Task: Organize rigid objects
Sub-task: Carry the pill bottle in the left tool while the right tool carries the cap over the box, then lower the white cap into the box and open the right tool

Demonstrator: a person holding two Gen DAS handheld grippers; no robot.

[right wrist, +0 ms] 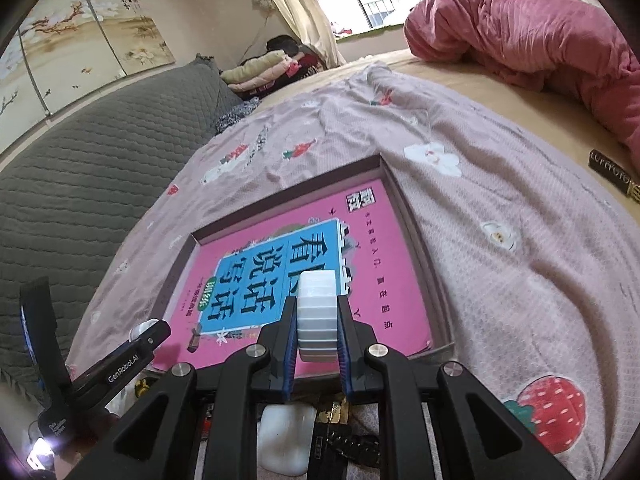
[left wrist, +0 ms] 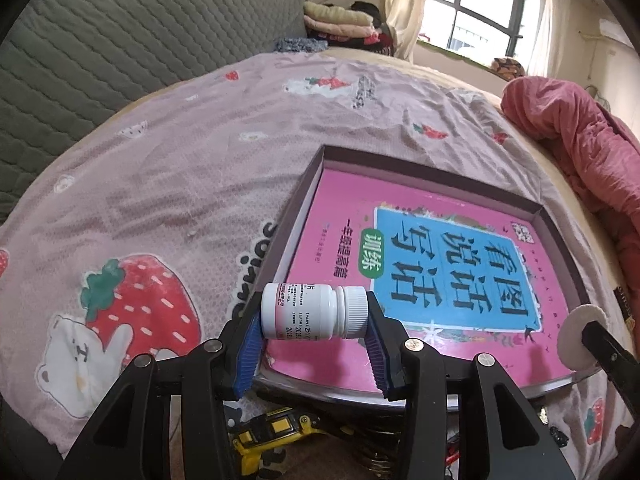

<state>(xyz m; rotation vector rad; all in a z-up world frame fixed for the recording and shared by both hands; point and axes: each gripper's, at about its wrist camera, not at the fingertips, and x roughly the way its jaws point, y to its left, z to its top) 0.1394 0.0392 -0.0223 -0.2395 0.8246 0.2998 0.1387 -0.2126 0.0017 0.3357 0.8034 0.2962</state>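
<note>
My left gripper (left wrist: 315, 316) is shut on a white pill bottle (left wrist: 308, 310), which lies sideways between the blue pads with its cap to the right. It hovers over the near left corner of a shallow dark box (left wrist: 304, 184) that holds a pink book (left wrist: 440, 240). My right gripper (right wrist: 317, 312) is shut on a white ridged disc (right wrist: 318, 316), held edge-on above the book (right wrist: 372, 248) in the box (right wrist: 280, 196). The same disc (left wrist: 582, 338) shows at the right edge of the left wrist view.
The box lies on a pink strawberry-print sheet (left wrist: 180, 180) on a bed. A red quilt (left wrist: 580, 140) is bunched at the right and a grey quilted cushion (left wrist: 120, 40) stands at the left. Below the bed edge are a yellow tape measure (left wrist: 272, 432) and a white block (right wrist: 286, 440).
</note>
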